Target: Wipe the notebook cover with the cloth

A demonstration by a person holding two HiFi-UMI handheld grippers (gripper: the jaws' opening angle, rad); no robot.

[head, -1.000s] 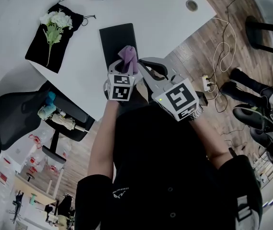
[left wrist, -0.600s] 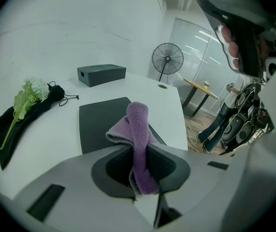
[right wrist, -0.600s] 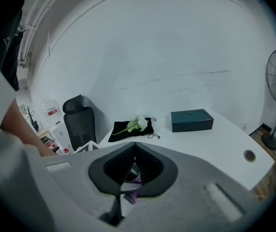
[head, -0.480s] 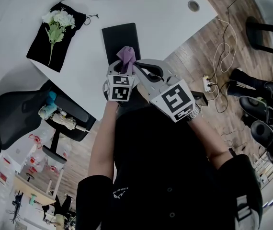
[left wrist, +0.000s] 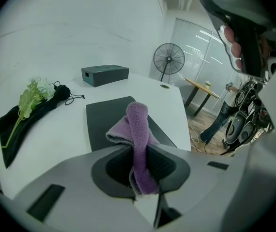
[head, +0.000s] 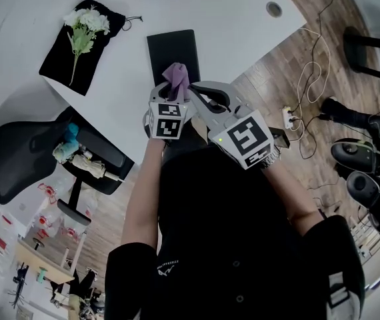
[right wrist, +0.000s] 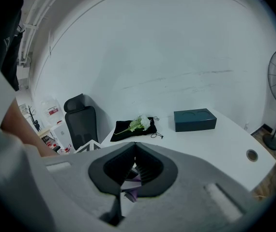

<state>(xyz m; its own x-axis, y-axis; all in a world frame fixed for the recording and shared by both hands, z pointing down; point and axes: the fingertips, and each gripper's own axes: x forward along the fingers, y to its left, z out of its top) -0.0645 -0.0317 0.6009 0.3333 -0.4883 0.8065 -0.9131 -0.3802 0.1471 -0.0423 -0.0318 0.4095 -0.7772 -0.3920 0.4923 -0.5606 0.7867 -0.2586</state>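
A black notebook (head: 172, 49) lies flat on the white table (head: 230, 19), near its front edge. In the left gripper view the notebook (left wrist: 106, 117) is just beyond the jaws. My left gripper (head: 173, 93) is shut on a purple cloth (head: 175, 79). The cloth (left wrist: 139, 139) stands up out of the jaws in a fold over the notebook's near end. My right gripper (head: 200, 93) is close beside the left one, at its right. Its jaws (right wrist: 135, 151) are together with nothing held, and a scrap of purple shows below them.
A white flower (head: 83, 27) lies on a black pouch (head: 67, 59) at the table's left. A dark teal box (left wrist: 105, 74) sits at the back. A cable hole (head: 274, 9) is at the right. A black office chair (head: 30, 159), cables and a power strip (head: 289, 115) are on the wooden floor.
Both grippers stay close together at the notebook's near end with the cloth still held. The head view has shifted slightly, so the table sits a little higher in the picture.
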